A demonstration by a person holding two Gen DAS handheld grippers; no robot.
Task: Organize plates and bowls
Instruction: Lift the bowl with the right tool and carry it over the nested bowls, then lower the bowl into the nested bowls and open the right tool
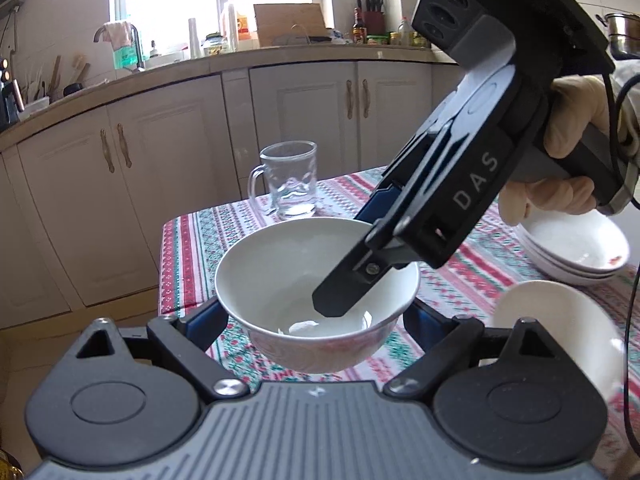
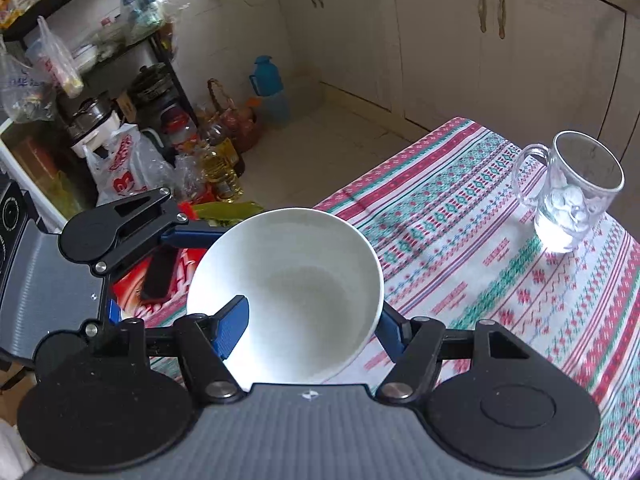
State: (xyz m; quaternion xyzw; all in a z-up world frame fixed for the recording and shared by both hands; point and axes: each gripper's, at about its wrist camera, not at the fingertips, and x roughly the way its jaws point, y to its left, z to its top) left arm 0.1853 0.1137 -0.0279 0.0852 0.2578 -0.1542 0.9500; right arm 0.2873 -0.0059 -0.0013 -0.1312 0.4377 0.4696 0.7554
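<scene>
Striped tablecloth [image 1: 472,276], empty white bowl [image 1: 288,280] lifted, both grippers' fingers clamp it, glass mug [image 1: 290,184] holding water.

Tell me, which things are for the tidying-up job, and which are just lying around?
For the job:
- lifted white bowl
- second white bowl
- stack of white dishes

Just lying about:
- glass mug
- oil bottle on the floor
- blue jug
- knife block on the counter
</scene>
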